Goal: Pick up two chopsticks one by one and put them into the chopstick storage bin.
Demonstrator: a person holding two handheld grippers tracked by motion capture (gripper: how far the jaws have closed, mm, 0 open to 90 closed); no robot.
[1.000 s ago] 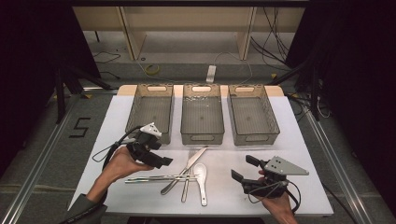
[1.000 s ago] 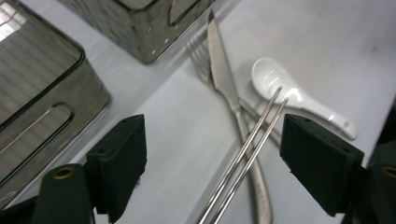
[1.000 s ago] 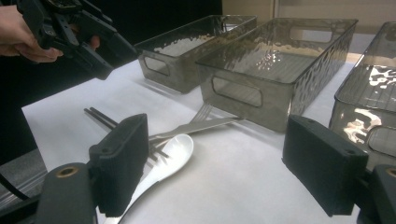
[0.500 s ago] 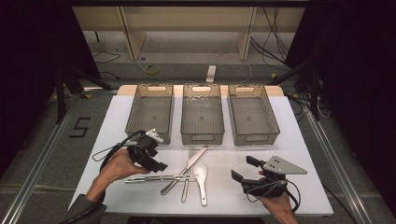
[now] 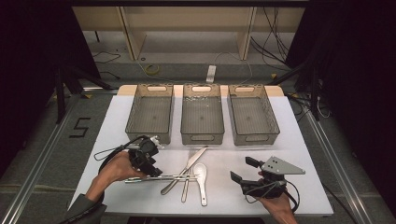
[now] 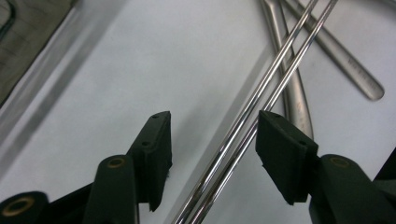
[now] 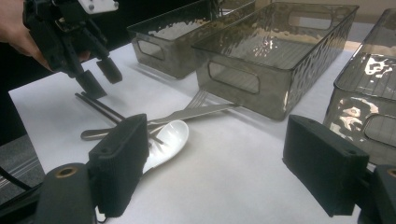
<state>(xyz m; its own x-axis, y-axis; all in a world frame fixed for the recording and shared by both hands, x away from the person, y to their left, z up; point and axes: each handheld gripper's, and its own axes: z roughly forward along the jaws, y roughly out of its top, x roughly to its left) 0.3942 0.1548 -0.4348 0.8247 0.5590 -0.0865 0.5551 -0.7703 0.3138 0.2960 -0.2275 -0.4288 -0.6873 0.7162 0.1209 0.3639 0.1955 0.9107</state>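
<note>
Grasp step: left gripper (image 6: 212,140), jaws just closing, straddles the paired steel chopsticks (image 6: 261,102) without contact; next, pinch. Right gripper (image 7: 224,163) wide, empty.

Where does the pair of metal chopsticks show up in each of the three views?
High view: the chopsticks lie level on the white table, lower left of centre, under the left gripper.
Left gripper view: the chopsticks run diagonally between its open jaws, untouched by the pads.
Right gripper view: the chopsticks lie upper left, below the left gripper.
Shared landmark: the fork handle they cross, beside the white spoon.
</note>
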